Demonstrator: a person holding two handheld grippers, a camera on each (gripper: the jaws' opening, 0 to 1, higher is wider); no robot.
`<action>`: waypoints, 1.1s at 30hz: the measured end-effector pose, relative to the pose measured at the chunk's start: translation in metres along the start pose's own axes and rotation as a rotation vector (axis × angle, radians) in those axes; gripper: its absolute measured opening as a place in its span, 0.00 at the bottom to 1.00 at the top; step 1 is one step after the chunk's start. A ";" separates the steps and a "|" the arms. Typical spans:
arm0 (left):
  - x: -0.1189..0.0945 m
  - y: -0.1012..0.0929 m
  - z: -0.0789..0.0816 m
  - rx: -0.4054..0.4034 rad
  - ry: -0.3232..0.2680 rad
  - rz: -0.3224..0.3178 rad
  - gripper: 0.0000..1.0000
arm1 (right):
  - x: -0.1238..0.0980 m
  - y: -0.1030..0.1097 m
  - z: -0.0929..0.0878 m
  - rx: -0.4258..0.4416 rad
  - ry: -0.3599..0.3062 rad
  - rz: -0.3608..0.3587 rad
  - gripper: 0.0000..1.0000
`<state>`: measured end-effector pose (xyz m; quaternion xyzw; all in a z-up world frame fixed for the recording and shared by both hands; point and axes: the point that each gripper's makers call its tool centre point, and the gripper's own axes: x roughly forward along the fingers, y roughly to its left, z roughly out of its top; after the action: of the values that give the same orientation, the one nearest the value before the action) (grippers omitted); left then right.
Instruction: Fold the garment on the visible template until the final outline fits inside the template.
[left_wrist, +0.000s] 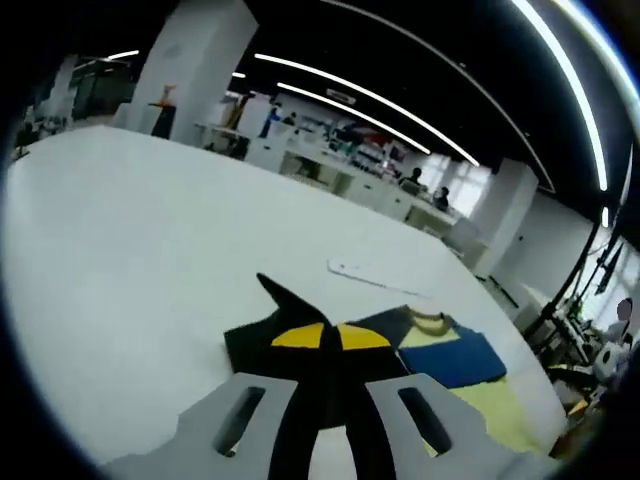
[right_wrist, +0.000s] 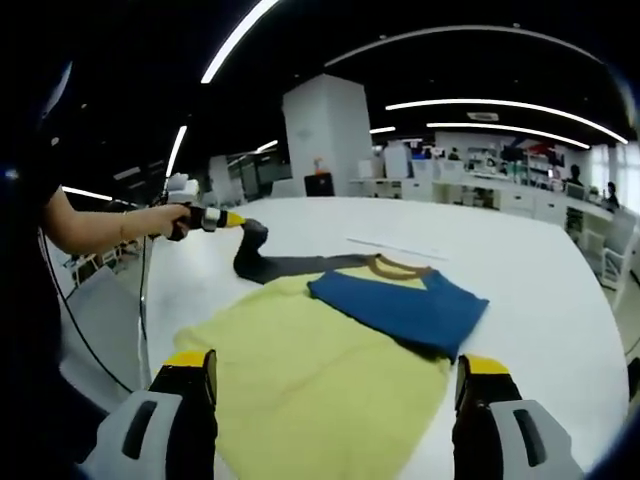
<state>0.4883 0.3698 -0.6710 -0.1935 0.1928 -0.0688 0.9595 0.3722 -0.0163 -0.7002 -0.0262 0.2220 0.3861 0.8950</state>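
Observation:
The garment is a yellow shirt (right_wrist: 310, 380) with a blue panel (right_wrist: 400, 300), a brown collar (right_wrist: 385, 266) and a dark sleeve (right_wrist: 285, 266), lying flat on the white table (right_wrist: 520, 270). My left gripper (left_wrist: 332, 336) is shut on the dark sleeve (left_wrist: 275, 298), whose cloth pokes up between the yellow-tipped jaws. In the right gripper view that same left gripper (right_wrist: 245, 230) lifts the sleeve end at the shirt's far left, held by a person's hand (right_wrist: 175, 220). My right gripper (right_wrist: 335, 385) stands open, its jaws spread wide over the shirt's near hem.
A thin white strip (right_wrist: 400, 248) lies on the table beyond the collar, also seen as the white strip (left_wrist: 375, 277). The table edge (right_wrist: 140, 330) runs along the left. Desks and a white pillar (right_wrist: 325, 135) stand far behind. A cable (right_wrist: 85, 340) hangs from the person's arm.

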 end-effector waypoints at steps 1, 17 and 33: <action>0.002 -0.005 0.001 0.002 -0.005 -0.014 0.00 | 0.000 0.001 0.000 -0.001 0.000 0.002 0.99; 0.025 -0.058 0.004 0.013 -0.005 -0.118 0.00 | 0.003 0.017 0.006 0.030 -0.025 0.050 0.99; 0.052 -0.117 -0.003 0.018 0.013 -0.214 0.00 | -0.001 0.017 -0.005 0.023 0.008 0.042 0.99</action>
<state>0.5282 0.2509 -0.6449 -0.2040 0.1764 -0.1740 0.9471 0.3576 -0.0059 -0.7022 -0.0128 0.2306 0.4020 0.8861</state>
